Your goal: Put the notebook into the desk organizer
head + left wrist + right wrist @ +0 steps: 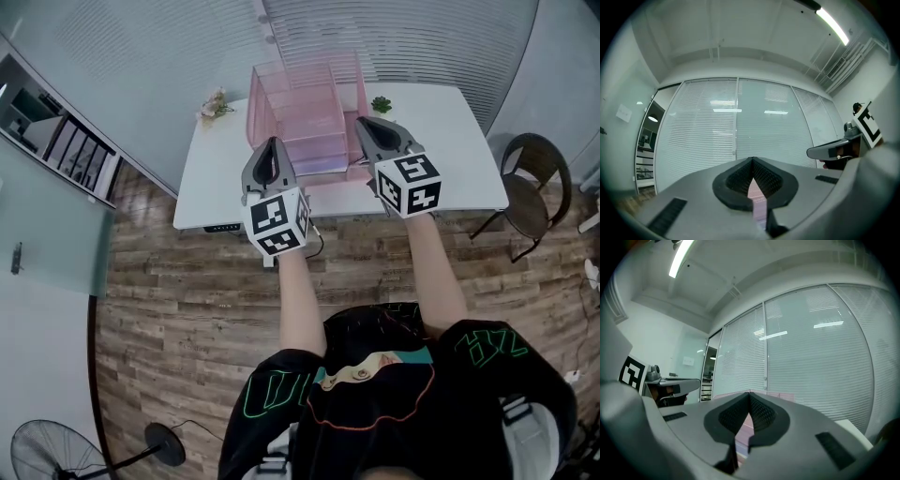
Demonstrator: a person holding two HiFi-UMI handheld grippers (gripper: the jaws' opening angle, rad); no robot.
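A pink see-through desk organizer [309, 108] stands at the back middle of the white table [450, 141]. A flat pink thing [330, 178], maybe the notebook, lies before it, partly hidden by the grippers. My left gripper [273, 142] hangs over the table's front edge, jaws together with nothing between them. My right gripper [361, 121] is level with it beside the organizer's right side, also shut and empty. In the left gripper view the left gripper [752, 160] points at the blinds, with pink [758, 199] showing below its tips. The right gripper [750, 393] shows the organizer's top edge [780, 394].
A small green plant [381, 103] and a flower sprig [216, 105] sit at the table's back corners. A dark chair [530, 183] stands to the right, a fan [47, 455] on the wood floor at bottom left, shelves [70, 145] at the left.
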